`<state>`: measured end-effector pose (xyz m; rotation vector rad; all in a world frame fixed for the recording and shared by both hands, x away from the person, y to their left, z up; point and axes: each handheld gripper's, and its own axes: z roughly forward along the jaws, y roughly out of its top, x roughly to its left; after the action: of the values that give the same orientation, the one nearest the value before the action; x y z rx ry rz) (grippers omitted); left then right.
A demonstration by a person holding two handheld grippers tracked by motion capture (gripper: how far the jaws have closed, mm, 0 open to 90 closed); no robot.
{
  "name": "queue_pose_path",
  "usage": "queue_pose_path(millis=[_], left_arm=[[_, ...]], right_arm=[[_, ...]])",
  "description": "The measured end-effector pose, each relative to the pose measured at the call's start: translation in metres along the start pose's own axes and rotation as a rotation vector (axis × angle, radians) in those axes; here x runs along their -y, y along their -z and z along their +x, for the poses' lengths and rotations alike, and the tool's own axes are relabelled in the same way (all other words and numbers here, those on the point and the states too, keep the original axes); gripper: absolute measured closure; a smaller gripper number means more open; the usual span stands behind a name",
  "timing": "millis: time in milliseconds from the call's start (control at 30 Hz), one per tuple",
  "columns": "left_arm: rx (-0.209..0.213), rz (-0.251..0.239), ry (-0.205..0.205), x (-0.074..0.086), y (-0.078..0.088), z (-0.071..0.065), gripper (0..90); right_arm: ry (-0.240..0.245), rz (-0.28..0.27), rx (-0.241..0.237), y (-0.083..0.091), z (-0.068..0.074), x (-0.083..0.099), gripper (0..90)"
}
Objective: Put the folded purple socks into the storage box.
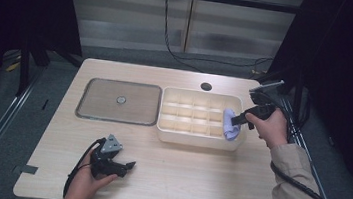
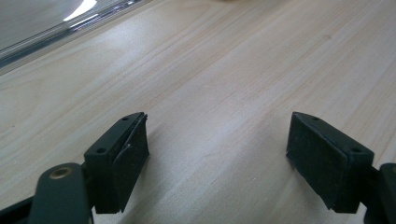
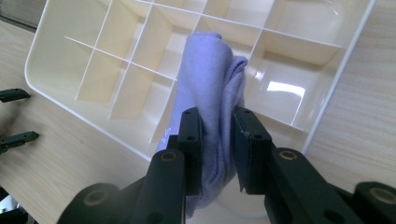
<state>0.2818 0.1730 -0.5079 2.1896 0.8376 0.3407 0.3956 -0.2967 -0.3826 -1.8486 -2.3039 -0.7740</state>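
Right hand-held gripper (image 3: 217,154) pinches lavender cloth (image 3: 210,88) over divided tray (image 3: 327,100).

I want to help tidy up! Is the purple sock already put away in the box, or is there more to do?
Not quite put away. The right tongs are shut on the purple cloth, holding it over the right end of the divided box. The box's other compartments look empty. The left tongs are open, near bare table. Likely left: lowering the cloth into a compartment and letting go.
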Motion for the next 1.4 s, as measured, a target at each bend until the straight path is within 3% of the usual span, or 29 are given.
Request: queue_pose_path(millis=[433, 1400], left_arm=[[0.000, 0.001, 0.000, 0.000, 0.000, 0.000, 20.3], [0.002, -0.001, 0.006, 0.000, 0.000, 0.000, 20.3]], right_arm=[[-0.023, 0.001, 0.014, -0.006, -0.015, 0.001, 74.2], [-0.030, 0.030, 0.034, -0.018, -0.025, 0.007, 73.9]])
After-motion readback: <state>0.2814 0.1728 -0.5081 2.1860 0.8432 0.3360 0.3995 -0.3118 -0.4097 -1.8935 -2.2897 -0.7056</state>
